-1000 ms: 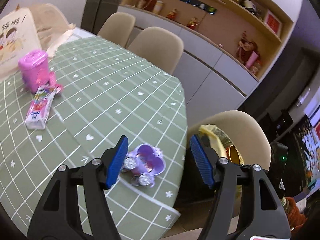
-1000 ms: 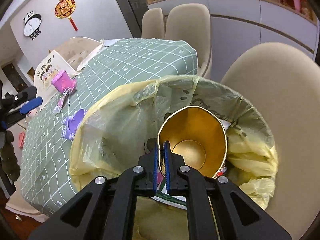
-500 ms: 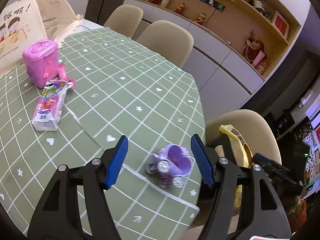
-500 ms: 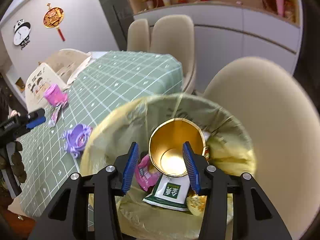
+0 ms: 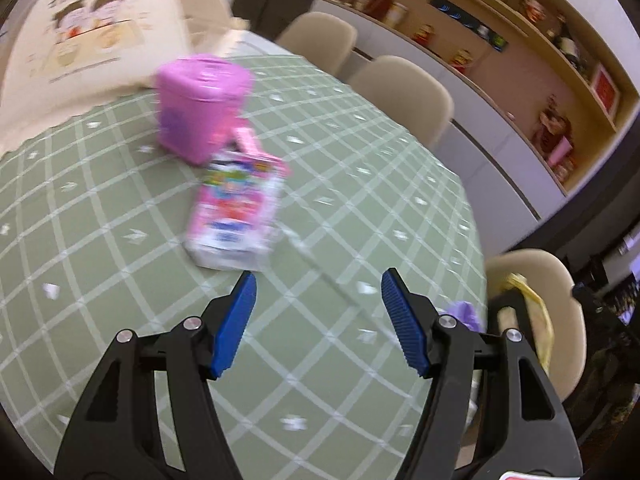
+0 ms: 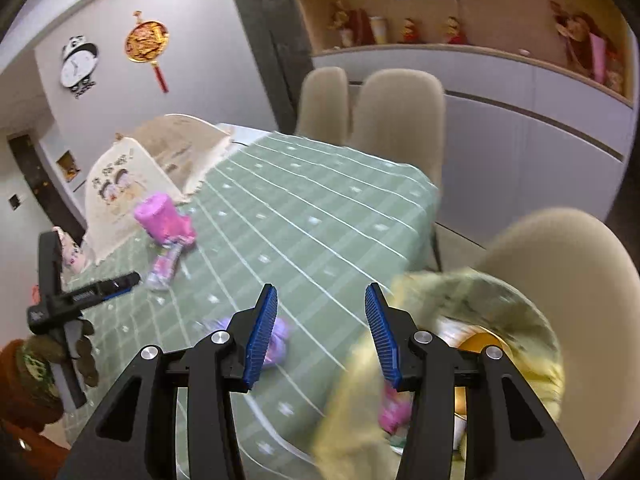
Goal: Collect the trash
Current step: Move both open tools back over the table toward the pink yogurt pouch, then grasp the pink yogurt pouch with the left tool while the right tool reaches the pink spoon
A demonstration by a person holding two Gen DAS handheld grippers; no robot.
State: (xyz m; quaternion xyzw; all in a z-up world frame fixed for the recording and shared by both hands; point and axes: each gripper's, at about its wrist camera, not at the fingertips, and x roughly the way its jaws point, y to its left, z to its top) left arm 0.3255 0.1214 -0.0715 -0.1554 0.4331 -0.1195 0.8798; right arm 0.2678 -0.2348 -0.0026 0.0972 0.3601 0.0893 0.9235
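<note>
A pink and white carton (image 5: 236,212) lies on the green checked tablecloth (image 5: 120,260), just beyond my open, empty left gripper (image 5: 316,312). It also shows in the right wrist view (image 6: 164,266). My right gripper (image 6: 320,328) is open and empty above the table edge. The yellow trash bag (image 6: 500,308) sits at the lower right on a beige chair, with a gold paper cup (image 6: 476,346) and pink wrappers (image 6: 394,408) inside. The bag's edge shows in the left wrist view (image 5: 532,300).
A pink toy box (image 5: 200,108) stands behind the carton. A purple toy carriage (image 6: 276,340) sits near the table edge. A cream food cover (image 5: 92,40) stands at the far left. Beige chairs (image 6: 400,120) ring the table. The left gripper (image 6: 100,288) shows in the right wrist view.
My right gripper opened, let go of the gold cup into the bag and drew back and left. My left gripper moved from the purple carriage toward the pink carton.
</note>
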